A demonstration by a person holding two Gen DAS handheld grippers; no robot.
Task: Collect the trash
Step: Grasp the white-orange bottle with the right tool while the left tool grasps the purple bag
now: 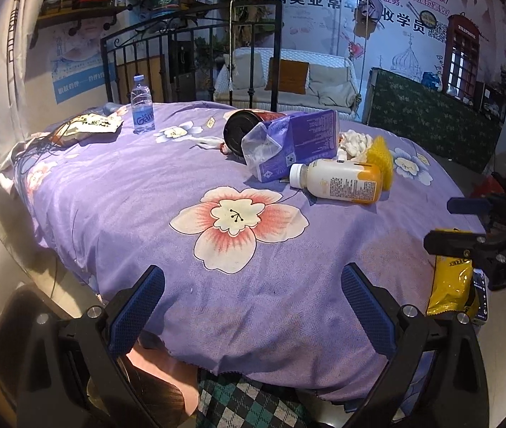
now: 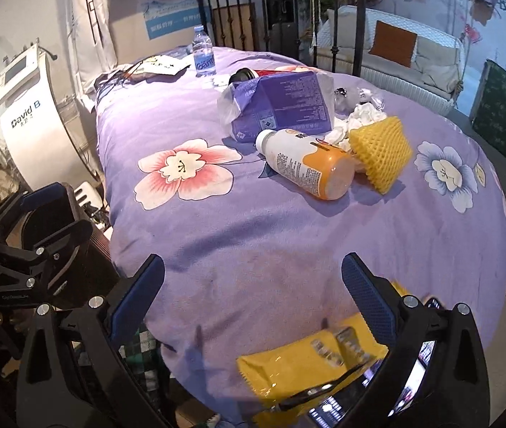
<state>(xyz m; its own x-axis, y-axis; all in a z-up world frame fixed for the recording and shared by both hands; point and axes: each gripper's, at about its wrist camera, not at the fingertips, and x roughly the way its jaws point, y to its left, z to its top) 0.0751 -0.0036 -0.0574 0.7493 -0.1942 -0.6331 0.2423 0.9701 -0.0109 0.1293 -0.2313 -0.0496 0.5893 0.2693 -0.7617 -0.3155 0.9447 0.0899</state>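
Trash on the purple flower-print bedspread, placed relative to the large pink-and-white printed flower. The crinkled yellow plastic snack wrapper lies at the near edge of the bed, on the right-hand side of the flower and closest to the viewer; it sits just below the right tool, whose blue-padded jaws stand apart and empty. Its long axis appears to run roughly crosswise to that tool's fingers, slightly tilted. The left tool, jaws likewise apart and empty, hovers over bare bedspread on the near side of the flower, farther from the wrapper. The white-and-orange plastic drink bottle lies on its side beyond the flower, cap end pointing toward it
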